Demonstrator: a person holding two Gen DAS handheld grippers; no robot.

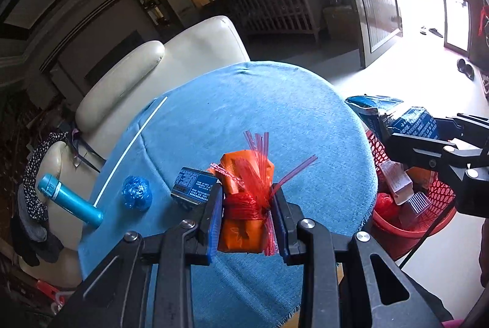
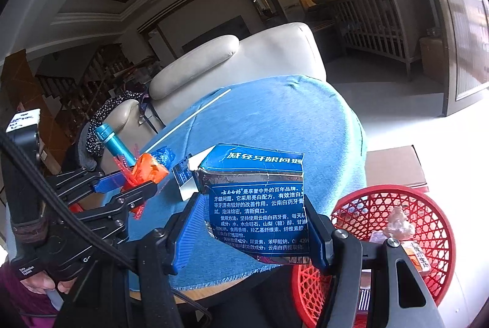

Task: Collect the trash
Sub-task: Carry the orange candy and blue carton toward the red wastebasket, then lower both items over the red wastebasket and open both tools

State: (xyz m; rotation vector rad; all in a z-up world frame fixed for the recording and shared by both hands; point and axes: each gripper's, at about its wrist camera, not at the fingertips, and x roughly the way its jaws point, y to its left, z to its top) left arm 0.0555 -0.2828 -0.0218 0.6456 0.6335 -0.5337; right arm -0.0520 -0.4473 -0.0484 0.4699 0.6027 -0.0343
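Note:
My left gripper (image 1: 247,205) is shut on an orange packet wrapped in red net (image 1: 244,193) and holds it above the blue cloth of the round table (image 1: 275,114). My right gripper (image 2: 256,224) is shut on a torn blue toothpaste box (image 2: 259,199), held at the table's right edge beside a red mesh basket (image 2: 428,260) that holds several pieces of trash. The basket also shows in the left wrist view (image 1: 428,205), as does the right gripper with its box (image 1: 406,120). A small blue box (image 1: 194,187), a crumpled blue plastic ball (image 1: 137,192) and a white stick (image 1: 131,151) lie on the cloth.
A teal cylinder (image 1: 68,199) lies at the table's left edge. A cream armchair (image 1: 159,74) stands behind the table, with dark clothes (image 1: 33,175) on its arm. A cardboard box (image 2: 394,166) sits behind the basket. A wooden crib (image 1: 275,4) stands at the back.

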